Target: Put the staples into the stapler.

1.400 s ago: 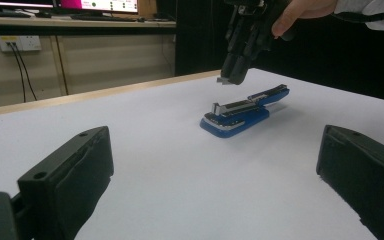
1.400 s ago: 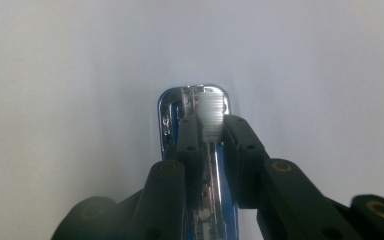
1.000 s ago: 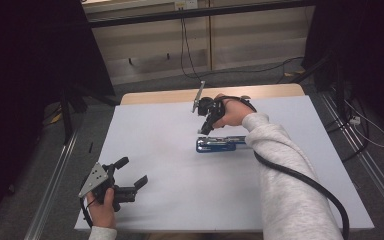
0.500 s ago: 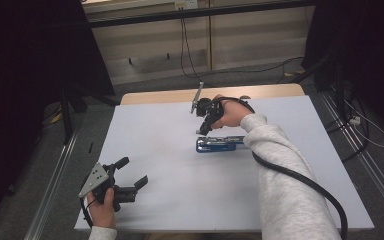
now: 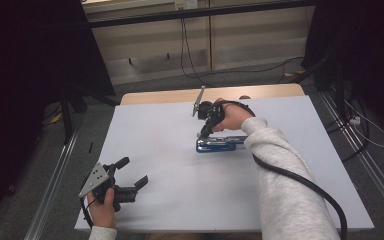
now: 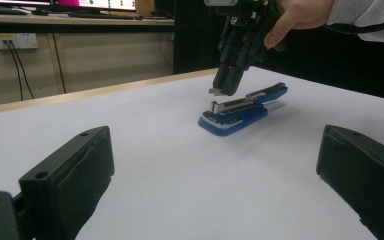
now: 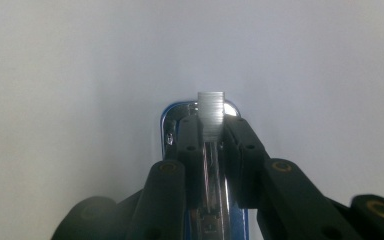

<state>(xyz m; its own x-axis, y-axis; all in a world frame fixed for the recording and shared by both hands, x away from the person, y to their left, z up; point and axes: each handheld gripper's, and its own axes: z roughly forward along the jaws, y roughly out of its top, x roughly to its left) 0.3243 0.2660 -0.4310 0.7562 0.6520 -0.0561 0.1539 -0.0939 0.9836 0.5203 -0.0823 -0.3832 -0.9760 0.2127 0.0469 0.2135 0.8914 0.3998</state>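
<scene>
The stapler (image 5: 220, 144) lies open mid-counter (image 5: 170, 200). Our right tool (image 7: 211, 131), clenched on a staple strip (image 7: 211, 112), has held just above its channel; loading comes next. The left tool (image 5: 130, 176) rests released, well apart.

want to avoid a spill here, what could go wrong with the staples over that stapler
The right tongs pinch the strip of staples by its sides only, so it may slip or snap. The strip hangs just above the open blue stapler; if tilted it could miss the channel. Nothing steadies the stapler: the left tongs sit open, far off.
</scene>
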